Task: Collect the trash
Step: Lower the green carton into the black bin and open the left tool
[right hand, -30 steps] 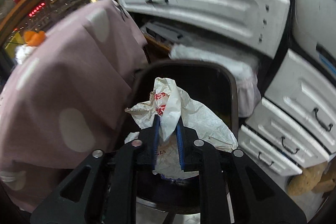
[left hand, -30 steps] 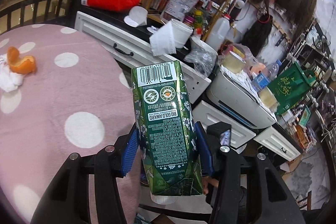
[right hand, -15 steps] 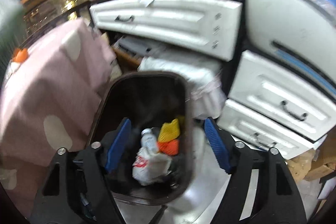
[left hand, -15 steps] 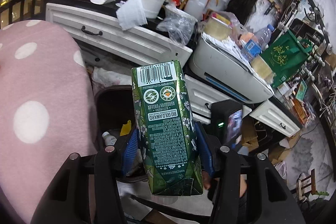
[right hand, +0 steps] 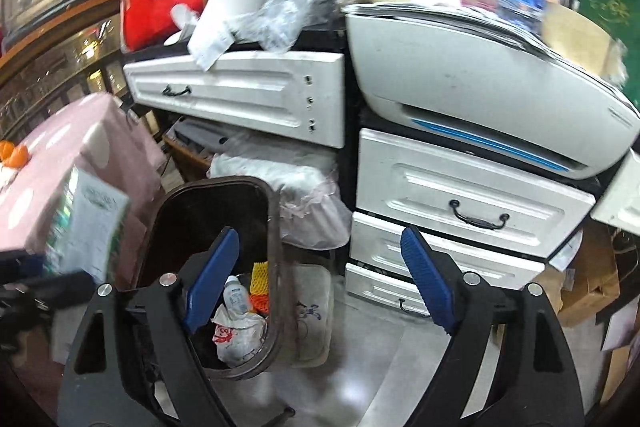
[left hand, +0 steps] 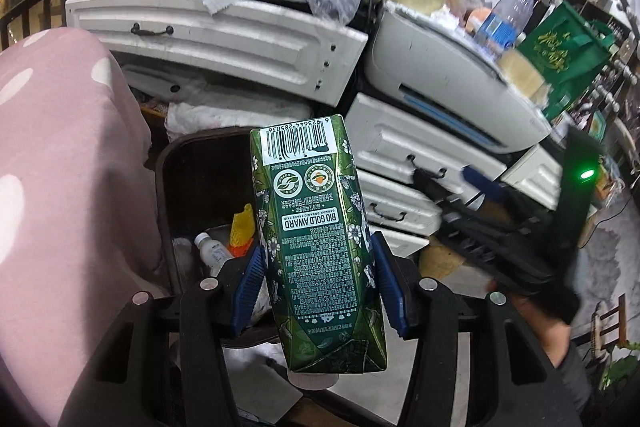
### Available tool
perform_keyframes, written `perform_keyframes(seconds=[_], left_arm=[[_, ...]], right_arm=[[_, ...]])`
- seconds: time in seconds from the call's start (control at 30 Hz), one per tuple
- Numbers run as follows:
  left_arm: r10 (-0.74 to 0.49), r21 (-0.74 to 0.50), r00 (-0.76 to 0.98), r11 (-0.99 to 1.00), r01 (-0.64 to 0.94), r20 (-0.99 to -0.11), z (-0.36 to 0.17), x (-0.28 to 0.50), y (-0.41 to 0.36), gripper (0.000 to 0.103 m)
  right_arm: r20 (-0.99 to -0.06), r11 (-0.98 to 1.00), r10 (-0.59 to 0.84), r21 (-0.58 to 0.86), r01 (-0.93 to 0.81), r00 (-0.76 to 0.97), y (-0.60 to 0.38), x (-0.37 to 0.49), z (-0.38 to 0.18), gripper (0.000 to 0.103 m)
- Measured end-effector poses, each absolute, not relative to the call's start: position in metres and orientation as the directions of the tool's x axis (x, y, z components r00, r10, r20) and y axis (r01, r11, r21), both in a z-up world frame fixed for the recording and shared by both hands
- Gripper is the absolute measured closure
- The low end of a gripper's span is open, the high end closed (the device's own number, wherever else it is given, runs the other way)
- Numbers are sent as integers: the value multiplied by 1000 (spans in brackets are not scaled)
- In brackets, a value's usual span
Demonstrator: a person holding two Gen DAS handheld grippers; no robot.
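My left gripper [left hand: 316, 279] is shut on a green drink carton [left hand: 316, 239], held upside down with its barcode end pointing away, above the near edge of a dark brown trash bin [left hand: 168, 163]. In the bin lie a small white bottle [left hand: 212, 249] and a yellow-and-orange foam net [left hand: 242, 229]. My right gripper [right hand: 320, 275] has its jaws opening wide, with nothing between them, up and to the right of the bin [right hand: 276, 267]. A crumpled white bag with red print [right hand: 236, 337] lies inside it. The carton [right hand: 88, 231] shows blurred at the left of the right wrist view.
A pink polka-dot tablecloth [left hand: 60, 187] hangs just left of the bin. White drawer units [right hand: 460, 203] and a white printer [right hand: 480, 87] stand behind and right, cluttered on top. Orange peel [right hand: 14, 153] lies on the table. A white floor mat [right hand: 316, 311] sits beside the bin.
The right gripper let go of the white bag, which dropped into the bin, then rose and swung right with its jaws wide. The left gripper carried the carton from over the table towards the bin.
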State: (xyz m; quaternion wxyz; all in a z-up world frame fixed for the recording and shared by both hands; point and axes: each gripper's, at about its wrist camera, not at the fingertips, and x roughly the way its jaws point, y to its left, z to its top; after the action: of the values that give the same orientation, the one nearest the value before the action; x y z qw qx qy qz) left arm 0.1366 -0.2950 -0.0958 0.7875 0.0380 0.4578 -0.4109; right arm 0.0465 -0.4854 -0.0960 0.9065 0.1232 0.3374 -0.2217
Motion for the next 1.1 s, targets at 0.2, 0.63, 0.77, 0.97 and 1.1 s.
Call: perform_keyframes(seconds=[0.2,0.63,0.77,0.97,1.1], left_arm=[[-559,-252,251,671,698,-790,-121,137,-315,52],[-453,-198,239,725,660,-859,-181,159,-338,52],[-428,-194,228,740,644,-874,-189,166,-341,32],[-446,-208,248,750,628,-860,-178,160,-330,14],[-506,-222,289,728,648,-813,-150,145,-317,13]], right_arm=[[-633,862,-332,98,497,699,-487,32,-81,20],[-628,861,-316,125,493,711,-485,28,-77,20],[-642,872,-292,126,473,709,-478,34,-82,20],[-648,884,-286,105,455,705,-472,39,-82,20],[-644,888,-293,90,450,707,-470,41,-79,20]])
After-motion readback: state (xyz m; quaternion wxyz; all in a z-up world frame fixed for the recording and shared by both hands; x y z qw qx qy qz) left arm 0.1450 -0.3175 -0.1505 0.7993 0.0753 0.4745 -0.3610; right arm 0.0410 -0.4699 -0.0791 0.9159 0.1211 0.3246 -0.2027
